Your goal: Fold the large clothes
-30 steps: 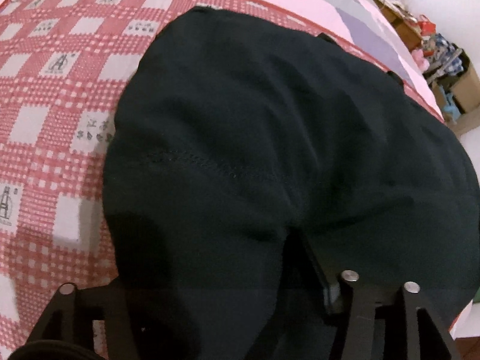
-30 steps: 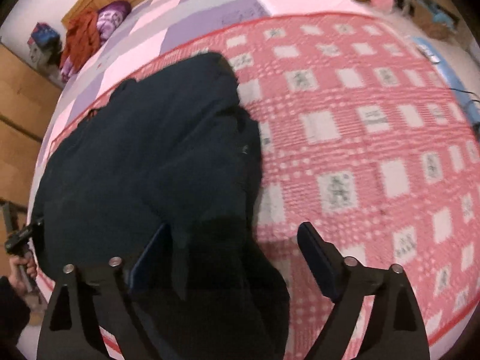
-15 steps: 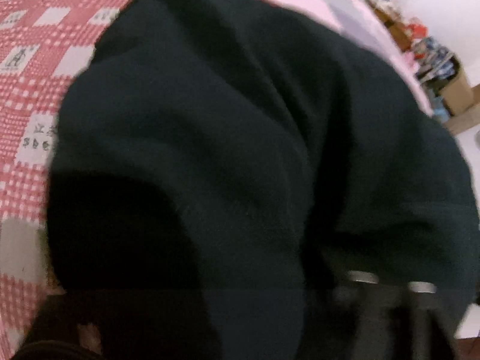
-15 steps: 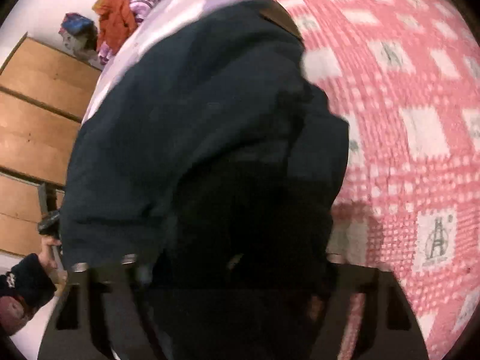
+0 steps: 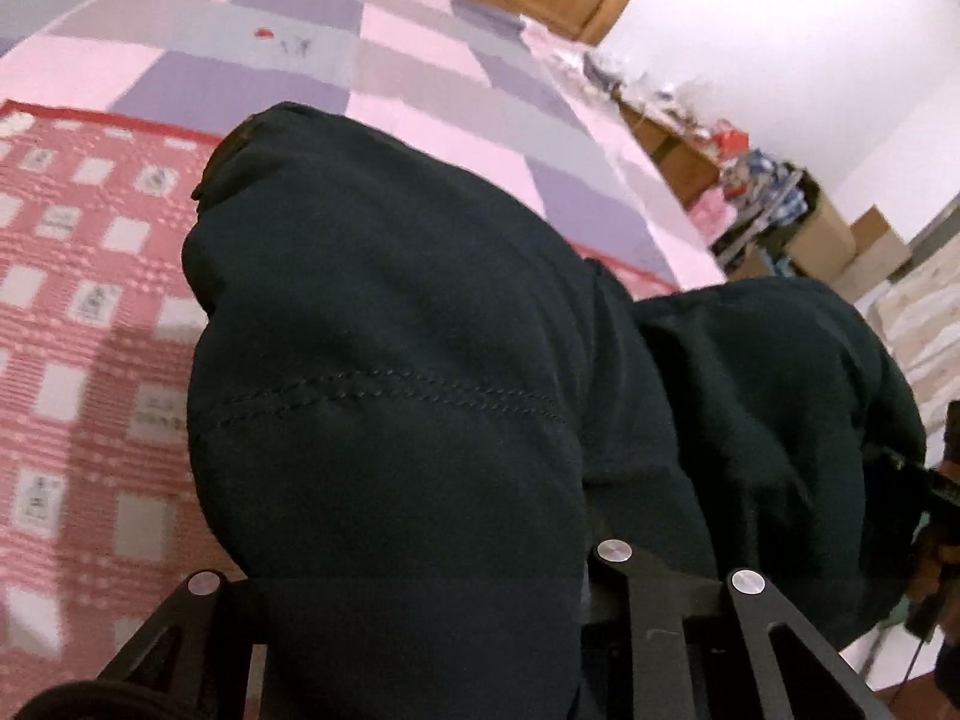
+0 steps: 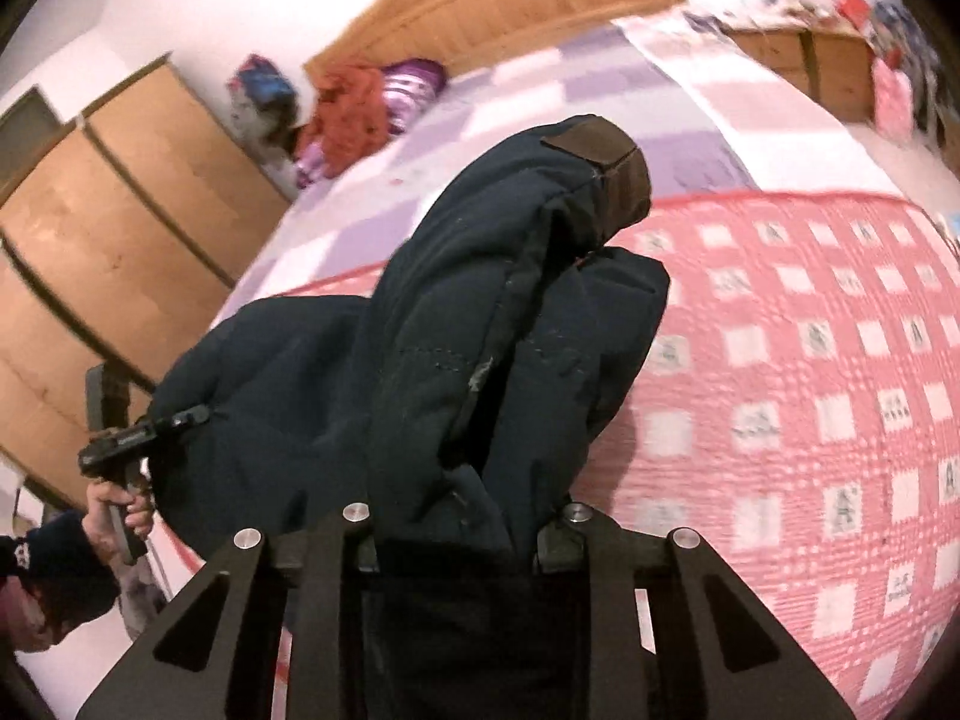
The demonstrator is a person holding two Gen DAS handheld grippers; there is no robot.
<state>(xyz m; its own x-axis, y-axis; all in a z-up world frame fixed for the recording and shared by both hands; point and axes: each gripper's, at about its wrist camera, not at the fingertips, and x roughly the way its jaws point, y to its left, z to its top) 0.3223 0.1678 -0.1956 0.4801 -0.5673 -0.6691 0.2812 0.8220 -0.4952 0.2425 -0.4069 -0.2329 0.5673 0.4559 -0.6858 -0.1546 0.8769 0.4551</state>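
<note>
Hanging in thick folds, the dark padded jacket [image 6: 456, 360] fills both views above the red-checked blanket [image 6: 810, 396]. The right gripper [image 6: 459, 546] pinches a bunch of it, jaws having just closed. The left gripper [image 5: 414, 588] has also just closed, gripping fabric (its fingertips are buried in cloth). The bed's near edge is cut off.
</note>
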